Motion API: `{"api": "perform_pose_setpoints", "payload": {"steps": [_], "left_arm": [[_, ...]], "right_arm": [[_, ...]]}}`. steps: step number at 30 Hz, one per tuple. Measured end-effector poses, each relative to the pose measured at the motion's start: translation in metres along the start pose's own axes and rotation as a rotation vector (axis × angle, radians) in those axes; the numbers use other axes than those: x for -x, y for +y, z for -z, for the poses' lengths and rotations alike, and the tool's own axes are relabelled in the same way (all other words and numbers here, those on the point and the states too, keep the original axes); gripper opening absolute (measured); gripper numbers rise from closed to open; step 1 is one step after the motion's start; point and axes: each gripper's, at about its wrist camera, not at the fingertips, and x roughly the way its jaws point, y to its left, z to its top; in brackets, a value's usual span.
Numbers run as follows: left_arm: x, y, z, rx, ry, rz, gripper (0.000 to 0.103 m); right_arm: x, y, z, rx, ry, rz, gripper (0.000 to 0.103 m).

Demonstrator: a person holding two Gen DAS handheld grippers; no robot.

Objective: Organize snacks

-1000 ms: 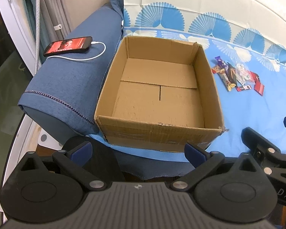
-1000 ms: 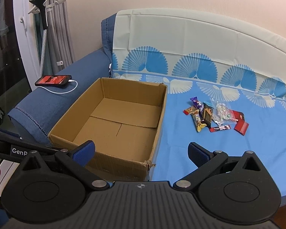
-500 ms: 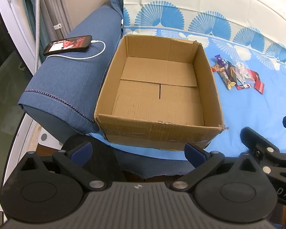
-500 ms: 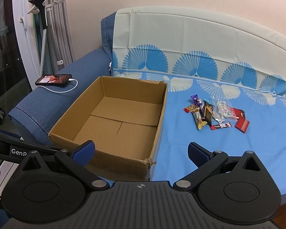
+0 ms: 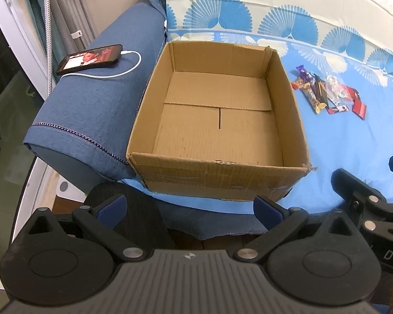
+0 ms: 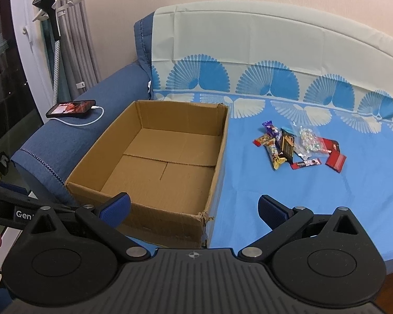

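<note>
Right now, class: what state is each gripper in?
Left gripper: open, holding nothing.
Right gripper: open, holding nothing.

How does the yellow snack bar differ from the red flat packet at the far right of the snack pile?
The yellow snack bar is long and narrow; the red flat packet is broad and roughly square. The yellow snack bar lies on the side of the pile nearer the cardboard box, touching other wrappers; the red flat packet lies at the edge farthest from the box. Both lie flat on the blue sheet, outside the box, and no gripper holds them.
</note>
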Motion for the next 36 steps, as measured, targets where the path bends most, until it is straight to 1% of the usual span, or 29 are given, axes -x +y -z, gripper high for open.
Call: {"api": "perform_pose_setpoints", "payload": {"steps": [2,7,11,16,20,24,31,36], "left_arm": [[-0.002,-0.003,-0.001,-0.010,0.010,-0.007,0.103],[-0.004,-0.010,-0.009,-0.021,0.035,0.007,0.103],[0.002,-0.023,-0.021,-0.035,0.015,0.025,0.103],[0.022,-0.049,-0.039,-0.113,-0.033,0.045,0.103],[0.040,-0.075,-0.058,-0.175,-0.063,0.075,0.103],[0.056,-0.104,-0.081,-0.216,-0.061,0.123,0.103],[0.083,-0.160,-0.128,-0.264,-0.043,0.227,0.103],[0.107,-0.201,-0.166,-0.276,-0.084,0.260,0.103]], "right_arm": [[-0.002,-0.003,0.000,-0.013,0.005,-0.002,0.103],[-0.004,-0.015,0.000,-0.044,0.002,0.002,0.103],[-0.003,-0.032,-0.004,-0.082,-0.022,0.029,0.103],[0.001,-0.068,-0.012,-0.128,-0.053,0.090,0.103],[0.007,-0.107,-0.018,-0.189,-0.091,0.159,0.103],[0.009,-0.145,-0.020,-0.263,-0.113,0.214,0.103],[0.007,-0.196,-0.019,-0.332,-0.116,0.271,0.103],[0.005,-0.231,-0.018,-0.359,-0.113,0.329,0.103]]}}
